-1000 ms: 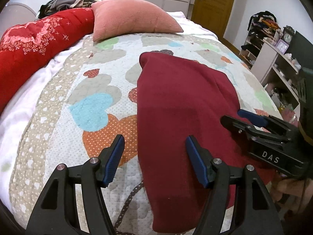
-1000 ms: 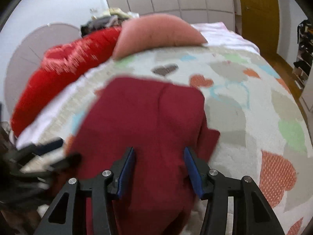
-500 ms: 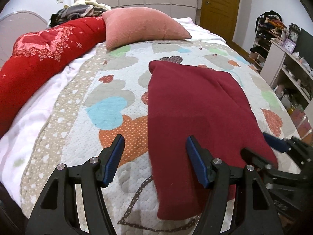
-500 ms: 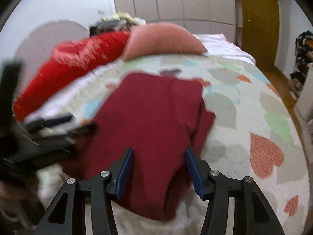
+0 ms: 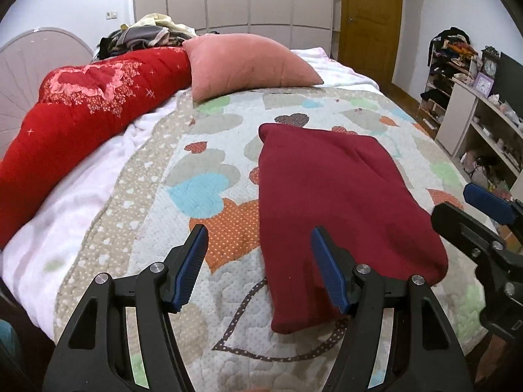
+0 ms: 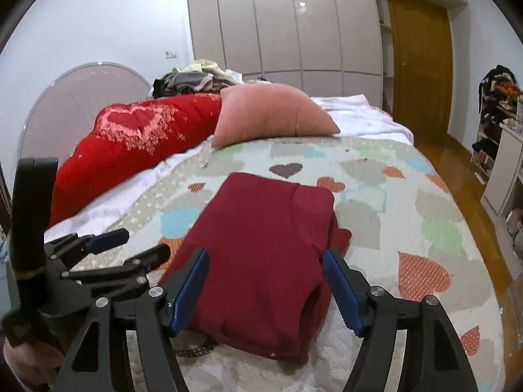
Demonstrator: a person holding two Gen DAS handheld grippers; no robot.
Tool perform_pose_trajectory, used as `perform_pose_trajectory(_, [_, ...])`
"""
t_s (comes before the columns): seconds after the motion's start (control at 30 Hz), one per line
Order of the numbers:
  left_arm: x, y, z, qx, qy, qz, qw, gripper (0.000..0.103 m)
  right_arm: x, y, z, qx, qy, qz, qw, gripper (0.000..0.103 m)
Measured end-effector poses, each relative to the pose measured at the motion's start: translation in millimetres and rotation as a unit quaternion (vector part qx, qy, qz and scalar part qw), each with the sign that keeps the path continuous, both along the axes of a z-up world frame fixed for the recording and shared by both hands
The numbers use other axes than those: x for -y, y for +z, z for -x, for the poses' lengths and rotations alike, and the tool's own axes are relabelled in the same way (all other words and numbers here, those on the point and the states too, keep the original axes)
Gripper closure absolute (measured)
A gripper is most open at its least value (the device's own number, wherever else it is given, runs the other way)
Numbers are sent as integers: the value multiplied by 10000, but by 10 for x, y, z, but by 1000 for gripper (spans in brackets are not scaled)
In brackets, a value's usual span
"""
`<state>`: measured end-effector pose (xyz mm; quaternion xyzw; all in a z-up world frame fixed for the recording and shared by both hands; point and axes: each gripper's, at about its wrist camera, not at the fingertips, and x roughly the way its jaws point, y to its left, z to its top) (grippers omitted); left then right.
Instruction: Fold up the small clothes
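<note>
A folded dark red garment [image 5: 330, 202] lies flat on the heart-patterned quilt [image 5: 209, 192]; it also shows in the right wrist view [image 6: 264, 251]. My left gripper [image 5: 260, 268] is open and empty, raised near the garment's near left edge. My right gripper [image 6: 266, 290] is open and empty, raised over the garment's near end. The right gripper also shows at the right edge of the left wrist view [image 5: 470, 219]. The left gripper shows at the left of the right wrist view [image 6: 127, 248].
A pink pillow [image 5: 248, 63] and a red duvet [image 5: 85, 107] lie at the head of the bed. Piled clothes [image 5: 147, 34] sit behind them. Shelves [image 5: 480, 121] stand to the right, a wooden door [image 6: 421, 68] beyond.
Both grippers have drawn back and up from the garment, so more of the bed shows. The garment lies still and folded. Both stay open.
</note>
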<state>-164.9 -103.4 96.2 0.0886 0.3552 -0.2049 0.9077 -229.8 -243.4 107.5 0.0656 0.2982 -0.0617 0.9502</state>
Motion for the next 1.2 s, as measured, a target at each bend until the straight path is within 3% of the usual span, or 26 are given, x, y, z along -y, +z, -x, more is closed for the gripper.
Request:
perform_pose_trajectory(0.33, [-34,74,95,193,0,59,9998,37,11,-64,-32,-257,-175,-43,9995,26])
perform_pose_trajectory(1.2, [-17,-31,43,85,-35,40,10000,37,29,-189,-129,-433,-188,-165,9988,26])
